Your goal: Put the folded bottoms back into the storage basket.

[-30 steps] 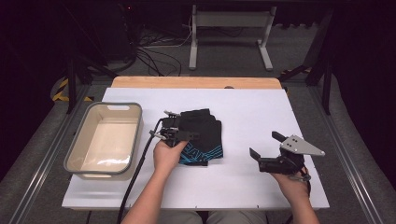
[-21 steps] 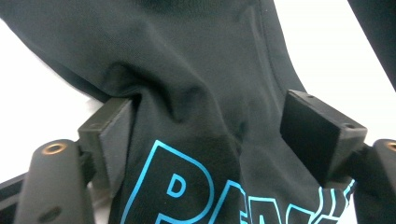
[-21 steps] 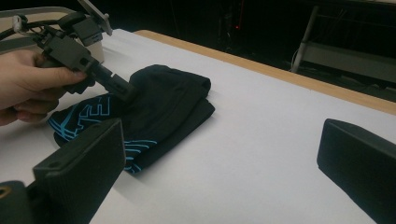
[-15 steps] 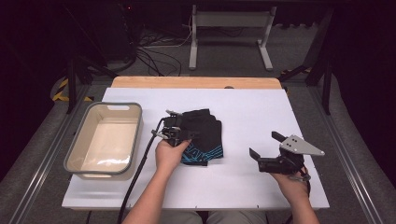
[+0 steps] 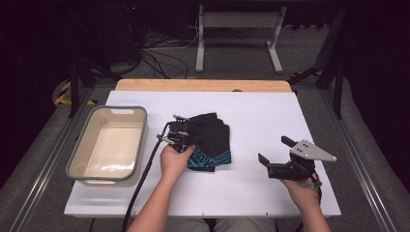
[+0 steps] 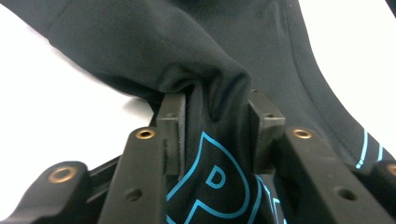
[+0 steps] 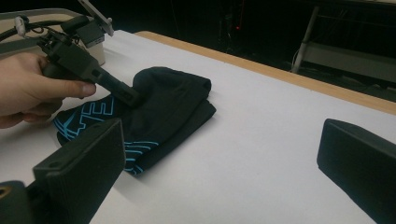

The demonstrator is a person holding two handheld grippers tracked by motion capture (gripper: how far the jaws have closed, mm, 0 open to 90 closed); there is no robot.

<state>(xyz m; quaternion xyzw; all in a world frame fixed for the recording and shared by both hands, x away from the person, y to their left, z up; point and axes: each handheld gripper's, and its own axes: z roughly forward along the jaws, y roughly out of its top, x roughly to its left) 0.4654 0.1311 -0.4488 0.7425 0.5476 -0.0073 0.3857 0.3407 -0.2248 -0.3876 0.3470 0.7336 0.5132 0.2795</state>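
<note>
Left gripper view, black garment fold pinched between just-closing fingers, right gripper spread.

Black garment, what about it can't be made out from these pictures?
- Printed blue lettering on the black garment: in the high view too small to read; in the left gripper view cut off by the jaws of the left gripper, which have just closed on a fold.
- Its underside: hidden against the table.
- Its left edge: in the right gripper view, covered by the left hand.
</note>
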